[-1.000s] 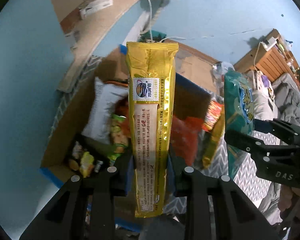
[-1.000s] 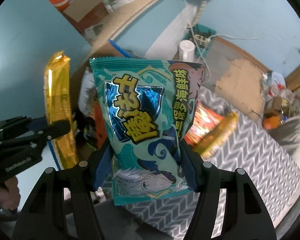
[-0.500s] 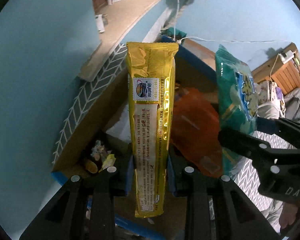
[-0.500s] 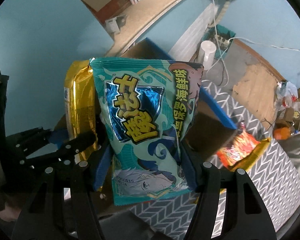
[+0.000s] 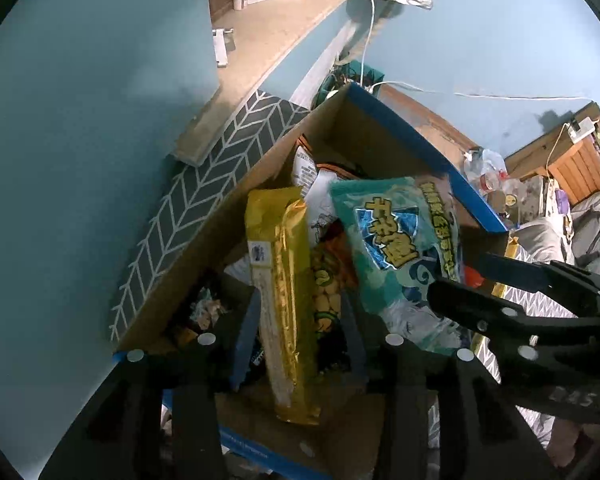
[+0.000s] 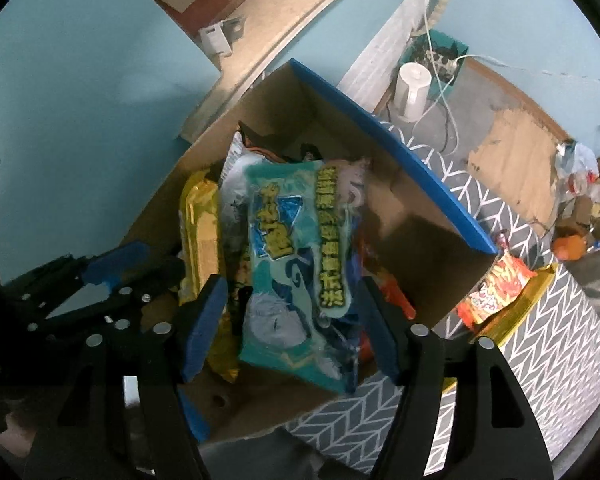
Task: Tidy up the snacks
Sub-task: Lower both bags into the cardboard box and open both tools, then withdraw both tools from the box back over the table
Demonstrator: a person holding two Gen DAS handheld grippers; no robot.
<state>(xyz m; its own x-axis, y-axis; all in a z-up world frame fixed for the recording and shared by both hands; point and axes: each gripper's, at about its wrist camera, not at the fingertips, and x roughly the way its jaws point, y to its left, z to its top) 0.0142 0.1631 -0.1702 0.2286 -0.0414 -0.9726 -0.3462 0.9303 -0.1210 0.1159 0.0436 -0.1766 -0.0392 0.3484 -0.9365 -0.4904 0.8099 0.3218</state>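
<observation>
A cardboard box with a blue rim (image 5: 432,148) (image 6: 404,160) holds several snack packs. A long gold pack (image 5: 284,300) (image 6: 202,232) lies loose in it, between the spread jaws of my left gripper (image 5: 300,332), which is open. A teal seafood snack bag (image 6: 300,264) (image 5: 400,256) lies in the box too, between the spread jaws of my right gripper (image 6: 296,332), also open. The right gripper's black fingers (image 5: 500,312) show at the right in the left wrist view.
A red noodle pack (image 6: 496,292) on a gold pack lies on the grey chevron cloth (image 6: 540,340) right of the box. A beige shelf (image 5: 268,40) runs above the box against the blue wall. A white jar (image 6: 414,92) stands behind.
Both grippers opened and let go: the gold pack and the teal bag dropped from the jaws into the box. Both cameras now look down into it from closer.
</observation>
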